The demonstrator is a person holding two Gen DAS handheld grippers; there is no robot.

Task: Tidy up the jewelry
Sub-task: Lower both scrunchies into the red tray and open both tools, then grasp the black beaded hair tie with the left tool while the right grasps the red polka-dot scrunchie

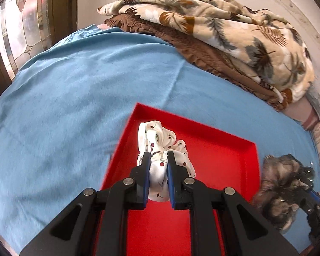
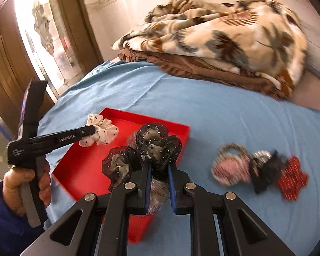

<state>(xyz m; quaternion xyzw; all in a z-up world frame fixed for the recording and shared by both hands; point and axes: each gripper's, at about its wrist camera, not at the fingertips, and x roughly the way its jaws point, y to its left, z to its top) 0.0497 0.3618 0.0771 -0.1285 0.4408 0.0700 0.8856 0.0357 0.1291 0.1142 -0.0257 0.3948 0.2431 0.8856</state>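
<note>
My left gripper [image 1: 158, 155] is shut on a white scrunchie with red dots [image 1: 160, 143] and holds it over the red tray [image 1: 221, 162]. In the right wrist view the same gripper [image 2: 89, 131] holds the white scrunchie [image 2: 104, 133] above the tray's far left part [image 2: 81, 166]. My right gripper [image 2: 159, 164] is shut on a black sheer scrunchie with beads [image 2: 153, 147], above the tray's near right edge. It shows blurred at the right in the left wrist view [image 1: 281, 181].
More hair ties lie on the blue sheet [image 2: 224, 115] right of the tray: a pink one [image 2: 230, 170], a black one [image 2: 264, 170], a red one [image 2: 292, 179]. A folded leaf-print blanket [image 2: 224, 42] lies at the back. A stained-glass door [image 1: 21, 25] is on the left.
</note>
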